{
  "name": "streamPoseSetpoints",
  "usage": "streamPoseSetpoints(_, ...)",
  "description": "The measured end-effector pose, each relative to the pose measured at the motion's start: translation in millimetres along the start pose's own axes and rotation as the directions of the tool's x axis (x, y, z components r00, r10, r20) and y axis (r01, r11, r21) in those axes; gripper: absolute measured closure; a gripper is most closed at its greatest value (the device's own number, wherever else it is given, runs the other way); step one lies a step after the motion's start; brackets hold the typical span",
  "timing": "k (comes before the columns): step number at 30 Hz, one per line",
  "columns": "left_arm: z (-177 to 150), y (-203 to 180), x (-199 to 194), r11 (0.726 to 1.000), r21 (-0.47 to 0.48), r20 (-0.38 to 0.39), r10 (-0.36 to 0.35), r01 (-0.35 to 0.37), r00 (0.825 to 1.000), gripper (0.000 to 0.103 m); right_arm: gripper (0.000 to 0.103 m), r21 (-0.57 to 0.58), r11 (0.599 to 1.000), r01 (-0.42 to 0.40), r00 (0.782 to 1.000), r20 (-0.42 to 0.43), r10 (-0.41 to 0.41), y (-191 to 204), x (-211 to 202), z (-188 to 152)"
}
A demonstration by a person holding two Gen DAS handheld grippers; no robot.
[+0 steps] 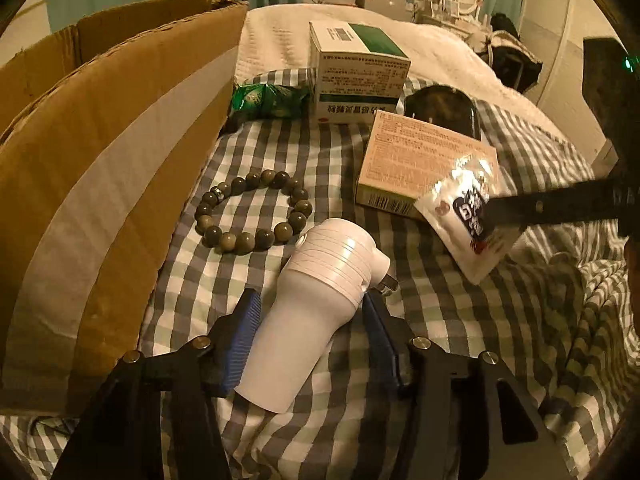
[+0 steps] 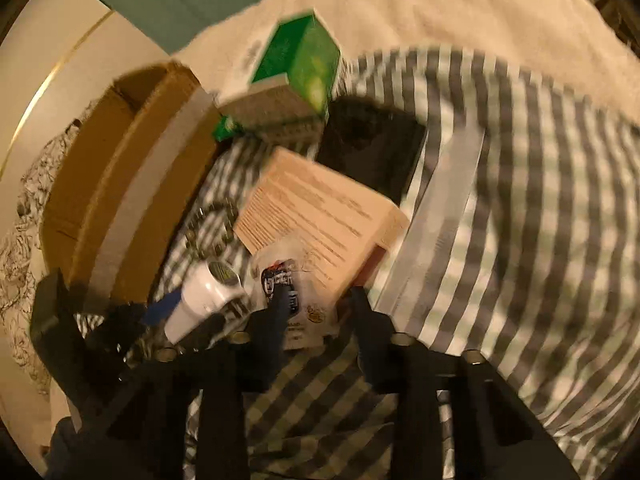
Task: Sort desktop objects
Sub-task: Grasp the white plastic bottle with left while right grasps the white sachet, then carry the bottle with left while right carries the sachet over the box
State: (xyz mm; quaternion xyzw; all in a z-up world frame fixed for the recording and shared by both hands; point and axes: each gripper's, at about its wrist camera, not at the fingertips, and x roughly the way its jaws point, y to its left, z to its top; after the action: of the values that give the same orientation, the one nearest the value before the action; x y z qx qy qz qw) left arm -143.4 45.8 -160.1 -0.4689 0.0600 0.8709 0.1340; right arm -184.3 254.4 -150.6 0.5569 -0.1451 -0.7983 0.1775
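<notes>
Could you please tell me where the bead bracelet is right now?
In the left wrist view, the bead bracelet lies flat on the checked cloth, between the cardboard box on its left and the white device just below-right.

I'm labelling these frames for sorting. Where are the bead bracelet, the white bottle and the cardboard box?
bead bracelet [image 1: 251, 213]: left wrist view, on a bead at the ring's near edge.
white bottle [image 1: 308, 312]: left wrist view, mid-body.
cardboard box [image 1: 120, 152]: left wrist view, outer side wall.

White bottle [image 1: 316, 304] lying tilted on checked cloth [image 1: 248, 272], white sachet [image 1: 468, 216] raised beside beige box [image 1: 420, 160].
</notes>
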Motion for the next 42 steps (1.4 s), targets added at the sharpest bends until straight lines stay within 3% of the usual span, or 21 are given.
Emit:
streamPoseSetpoints(4, -2.0, 0.9, -6.0, 1.000, -0.014, 0.017, -0.003, 0.003, 1.000, 0.054, 0.102, -0.005, 1.000, 0.012, 1.000, 0.028, -0.011, 2.9, -13.4, 1.0)
streamPoseSetpoints(10, -6.7, -0.1, -24.8, 1.000, -0.019, 0.037, 0.003, -0.002, 0.999, 0.059, 0.103, -0.029, 0.999, 0.016, 1.000, 0.025, -0.016, 9.4, -28.6, -8.7)
streamPoseSetpoints(12, -7.5, 0.6, -32.8, 1.000, -0.027, 0.051, 0.005, -0.004, 0.999, 0.071, 0.103, -0.041, 0.999, 0.012, 0.999, 0.036, -0.010, 15.8, -35.4, -11.2)
streamPoseSetpoints(21, -6.7, -6.6, -67.3, 1.000, -0.014, 0.100, -0.015, 0.017, 0.995, 0.071, 0.103, -0.112, 0.993, -0.030, 0.994, 0.104, 0.042, 48.0, -70.8, -20.2)
streamPoseSetpoints(27, 1.8, 1.4, -100.7, 0.998, -0.051, 0.177, -0.038, 0.047, 0.984, 0.071, 0.103, -0.133, 0.990, -0.043, 0.990, 0.130, 0.060, 60.0, -80.2, -22.6)
streamPoseSetpoints(35, 47.6, 59.9, -170.2, 0.988, -0.136, 0.338, -0.026, 0.076, 0.941, 0.071, 0.103, -0.202, 0.977, -0.074, 0.975, 0.189, 0.113, 94.5, -109.3, -13.7)
streamPoseSetpoints(42, 66.0, 111.9, -183.1, 0.986, -0.167, 0.326, 0.072, -0.017, 0.943, 0.071, 0.103, -0.286, 0.953, -0.101, 0.969, 0.187, 0.159, 164.1, -108.5, 18.6)
